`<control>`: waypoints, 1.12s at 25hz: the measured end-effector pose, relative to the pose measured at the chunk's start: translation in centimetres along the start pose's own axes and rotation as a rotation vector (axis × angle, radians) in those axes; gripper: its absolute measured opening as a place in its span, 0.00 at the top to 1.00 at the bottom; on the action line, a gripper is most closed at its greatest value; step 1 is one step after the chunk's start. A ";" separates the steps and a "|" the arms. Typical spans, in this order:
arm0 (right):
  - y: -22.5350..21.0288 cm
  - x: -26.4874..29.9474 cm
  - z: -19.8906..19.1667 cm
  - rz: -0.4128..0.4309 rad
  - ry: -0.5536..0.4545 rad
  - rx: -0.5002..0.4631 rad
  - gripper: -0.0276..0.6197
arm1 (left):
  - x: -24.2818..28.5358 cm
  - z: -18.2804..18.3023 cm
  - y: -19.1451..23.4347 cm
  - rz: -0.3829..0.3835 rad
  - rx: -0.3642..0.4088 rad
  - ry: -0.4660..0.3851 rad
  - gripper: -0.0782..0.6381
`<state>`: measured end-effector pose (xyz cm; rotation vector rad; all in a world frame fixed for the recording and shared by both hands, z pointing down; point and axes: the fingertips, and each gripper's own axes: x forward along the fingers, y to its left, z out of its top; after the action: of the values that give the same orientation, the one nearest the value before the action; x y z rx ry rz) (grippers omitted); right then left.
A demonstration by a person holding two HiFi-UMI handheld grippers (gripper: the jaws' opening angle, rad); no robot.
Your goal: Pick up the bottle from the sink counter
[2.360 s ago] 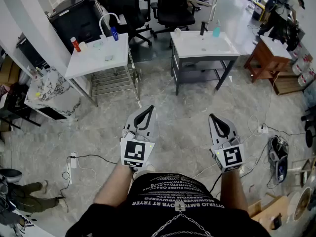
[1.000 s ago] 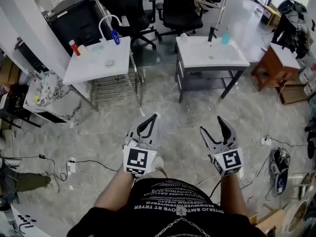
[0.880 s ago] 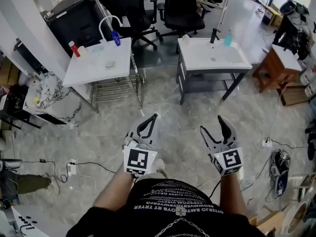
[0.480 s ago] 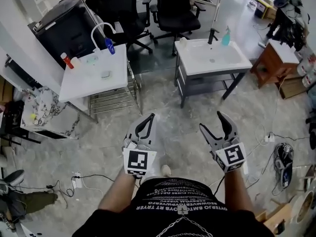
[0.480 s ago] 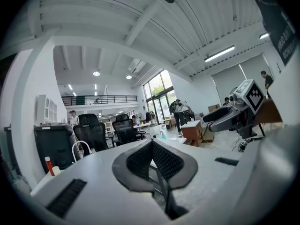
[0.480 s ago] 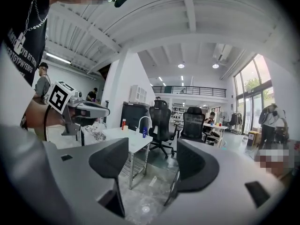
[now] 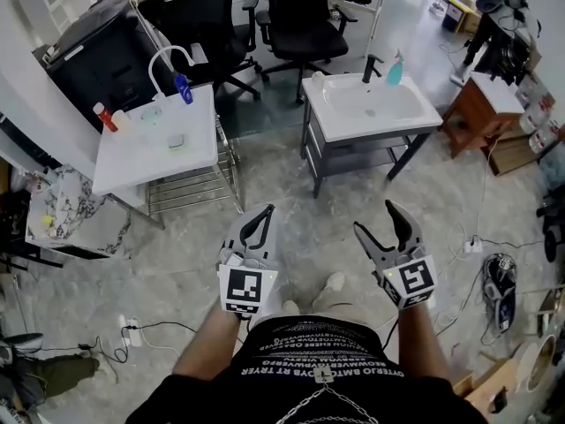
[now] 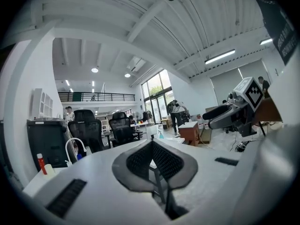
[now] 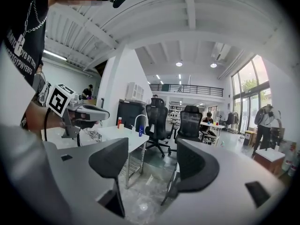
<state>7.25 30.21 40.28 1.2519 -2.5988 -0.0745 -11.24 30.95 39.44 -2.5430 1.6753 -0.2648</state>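
A teal pump bottle (image 7: 395, 69) stands at the back right corner of the white sink counter (image 7: 397, 113), beside a black tap (image 7: 369, 67). Both grippers hang low over the floor, well short of the counter. My left gripper (image 7: 262, 215) is shut with nothing in it; in the left gripper view its pads meet (image 8: 152, 144). My right gripper (image 7: 375, 217) is open and empty, and in the right gripper view its pads stand wide apart (image 9: 152, 156). The bottle is a tiny teal speck (image 8: 161, 135) in the left gripper view.
A second white sink table (image 7: 154, 144) at the left carries a blue bottle (image 7: 182, 87), a red bottle (image 7: 102, 117) and a curved white tap. Black office chairs (image 7: 300, 16) stand behind. A wooden cabinet (image 7: 472, 113) is at the right, and cables and a power strip (image 7: 128, 329) lie on the floor.
The person has walked forward, so the sink counter lies nearer. Both grippers came along with them. The right jaws, narrow in the earliest frame, now stand wide.
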 end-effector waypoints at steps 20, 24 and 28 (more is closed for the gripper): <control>-10.1 12.0 -1.5 0.122 -0.012 0.039 0.44 | 13.8 -0.1 3.2 0.054 -0.020 0.012 0.89; -12.7 14.4 -1.3 0.149 -0.018 0.041 0.41 | 17.8 0.1 3.3 0.046 -0.029 0.013 0.89; -15.6 16.4 -1.4 0.159 -0.016 0.050 0.41 | 21.7 0.4 2.9 0.035 -0.030 0.021 0.89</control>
<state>9.68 7.79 42.59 1.0598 -2.7194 0.0096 -5.44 9.86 40.65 -2.5374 1.7427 -0.2671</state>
